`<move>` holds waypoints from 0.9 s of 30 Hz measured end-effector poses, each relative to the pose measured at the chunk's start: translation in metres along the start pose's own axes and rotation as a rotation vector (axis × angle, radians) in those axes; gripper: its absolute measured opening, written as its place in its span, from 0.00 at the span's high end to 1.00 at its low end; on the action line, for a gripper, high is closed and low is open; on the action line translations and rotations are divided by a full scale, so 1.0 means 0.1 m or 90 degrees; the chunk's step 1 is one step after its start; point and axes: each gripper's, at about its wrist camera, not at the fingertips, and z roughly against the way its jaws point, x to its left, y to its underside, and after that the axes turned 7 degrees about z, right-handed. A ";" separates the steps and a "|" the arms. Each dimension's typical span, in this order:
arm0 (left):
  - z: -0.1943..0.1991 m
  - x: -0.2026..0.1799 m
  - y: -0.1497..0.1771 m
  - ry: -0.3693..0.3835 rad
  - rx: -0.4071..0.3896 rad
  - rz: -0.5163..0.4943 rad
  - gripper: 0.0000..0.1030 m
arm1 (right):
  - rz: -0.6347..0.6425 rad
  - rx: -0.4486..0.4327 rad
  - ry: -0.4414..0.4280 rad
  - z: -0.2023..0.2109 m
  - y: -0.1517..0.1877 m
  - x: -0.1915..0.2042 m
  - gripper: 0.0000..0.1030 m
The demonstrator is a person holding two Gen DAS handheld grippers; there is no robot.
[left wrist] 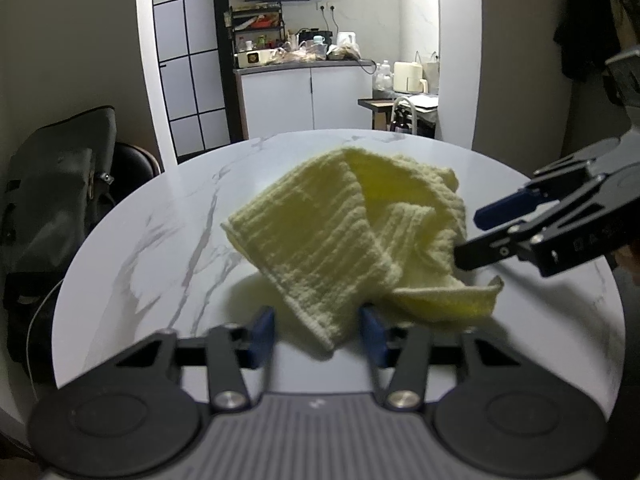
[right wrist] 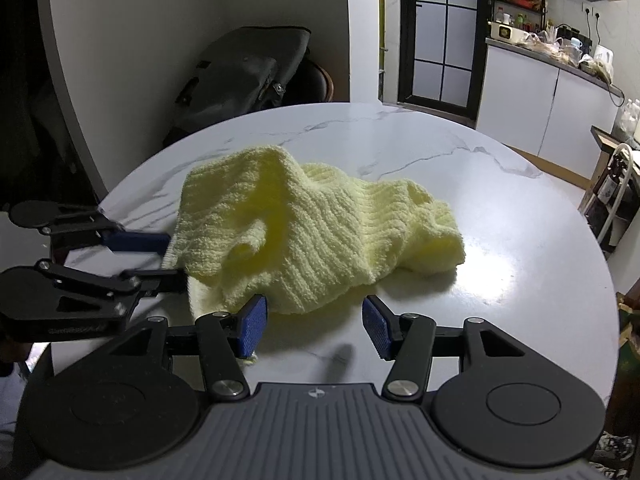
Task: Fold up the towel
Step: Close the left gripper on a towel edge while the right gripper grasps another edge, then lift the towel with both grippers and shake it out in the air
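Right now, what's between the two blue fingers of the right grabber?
Mostly bare marble table, seen in the right wrist view. The right gripper stands open, and the yellow towel lies just ahead, its near edge reaching past the left finger.

A pale yellow towel [left wrist: 352, 232] lies crumpled on a round white marble table [left wrist: 160, 240], one corner lifted toward the camera. That corner hangs between the blue pads of the left gripper [left wrist: 318, 332], with a gap showing on each side. The right gripper [left wrist: 470, 236] reaches in from the right, its tips at the towel's edge. A dark bag [left wrist: 60, 184] sits behind the table on the left.
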 end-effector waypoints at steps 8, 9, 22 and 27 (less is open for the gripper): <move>0.62 0.04 0.04 0.015 -0.033 0.010 0.96 | -0.020 -0.020 -0.005 0.01 -0.01 -0.03 0.93; 0.71 0.06 0.04 0.019 -0.040 0.017 0.96 | -0.015 -0.028 -0.002 0.04 -0.02 -0.02 0.94; 1.94 0.26 -0.10 0.018 -0.160 0.048 0.96 | 0.036 -0.147 0.055 0.48 -0.45 0.01 0.96; 2.46 0.25 -0.08 0.014 -0.196 0.051 0.96 | 0.055 -0.175 0.071 0.63 -0.62 -0.01 0.96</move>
